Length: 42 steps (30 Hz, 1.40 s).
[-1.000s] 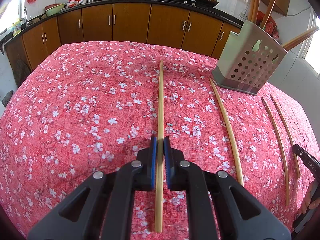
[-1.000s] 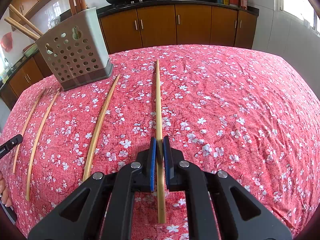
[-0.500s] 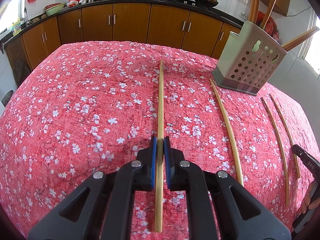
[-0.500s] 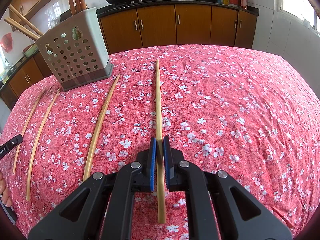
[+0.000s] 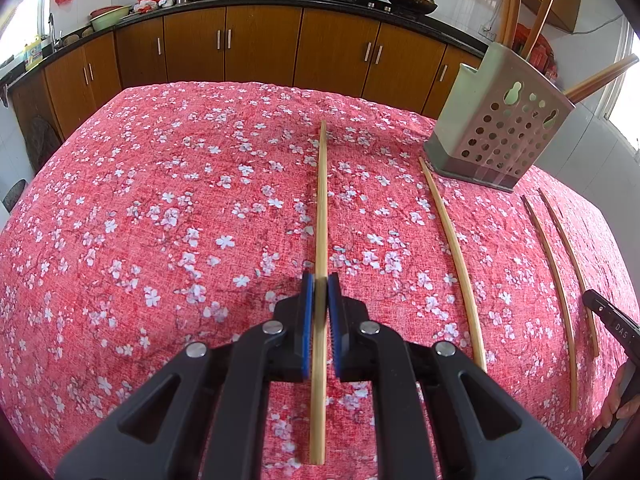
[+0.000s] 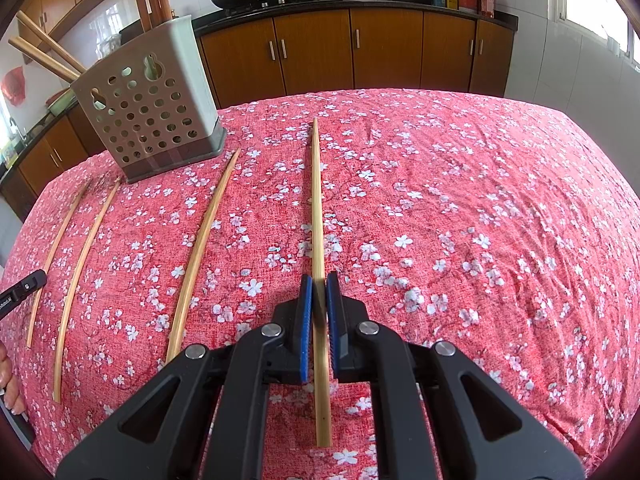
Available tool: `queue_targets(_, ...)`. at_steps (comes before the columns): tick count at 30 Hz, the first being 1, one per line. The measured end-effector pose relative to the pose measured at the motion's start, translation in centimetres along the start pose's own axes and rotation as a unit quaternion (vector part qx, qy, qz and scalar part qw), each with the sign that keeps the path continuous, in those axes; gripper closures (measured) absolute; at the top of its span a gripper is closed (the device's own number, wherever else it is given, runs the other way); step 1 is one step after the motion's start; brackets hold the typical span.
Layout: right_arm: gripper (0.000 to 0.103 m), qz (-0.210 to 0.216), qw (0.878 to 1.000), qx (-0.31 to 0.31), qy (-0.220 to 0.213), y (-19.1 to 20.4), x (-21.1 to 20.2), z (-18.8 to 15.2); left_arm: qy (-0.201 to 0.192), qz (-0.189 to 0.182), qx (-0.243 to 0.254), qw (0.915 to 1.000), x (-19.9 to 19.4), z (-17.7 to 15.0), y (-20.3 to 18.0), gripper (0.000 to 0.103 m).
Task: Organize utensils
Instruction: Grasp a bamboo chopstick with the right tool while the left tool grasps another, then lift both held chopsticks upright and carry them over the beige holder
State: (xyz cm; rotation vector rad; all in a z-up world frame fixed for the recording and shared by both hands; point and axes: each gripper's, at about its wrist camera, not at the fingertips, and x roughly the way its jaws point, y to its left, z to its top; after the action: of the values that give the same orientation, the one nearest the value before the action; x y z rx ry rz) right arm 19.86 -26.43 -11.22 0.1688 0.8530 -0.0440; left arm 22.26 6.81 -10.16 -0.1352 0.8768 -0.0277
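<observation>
Chopsticks: left tongs (image 5: 320,292) pinch one chopstick (image 5: 321,208); right tongs (image 6: 319,292) pinch another chopstick (image 6: 317,200), both lying along the floral worktop (image 5: 140,208). Three loose chopsticks (image 6: 200,248) lie between them, near the perforated utensil holder (image 6: 152,116).

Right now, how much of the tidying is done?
Done: some wooden sticks already stand in the holder. In hand: the left gripper is shut on one chopstick, the right gripper on another chopstick, both lying on the cloth. Left: those, plus two loose chopsticks.
</observation>
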Motion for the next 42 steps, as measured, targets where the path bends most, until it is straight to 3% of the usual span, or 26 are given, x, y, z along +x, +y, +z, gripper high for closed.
queue_targets(12,0.094,0.001,1.0,0.001,0.0,0.2,0.0,0.0,0.0,0.001,0.001,1.0,0.0,0.0,0.0,0.093)
queue_targets(29,0.095,0.003,1.0,0.006,0.004,-0.2,-2.2,-1.7,0.007,0.022,0.048,0.9986,-2.3,-2.8,-1.1,0.095)
queue_targets(35,0.095,0.007,0.998,0.014,-0.064,-0.8,-6.5,-0.1,-0.05,0.001,0.04,0.9979,-6.3,-1.2,-0.8,0.095)
queue_targets(42,0.095,0.018,0.986,0.027,-0.161,-0.8,-11.8,2.5,-0.147,-0.035,0.022,0.9883,-12.6,2.1,-1.1,0.095)
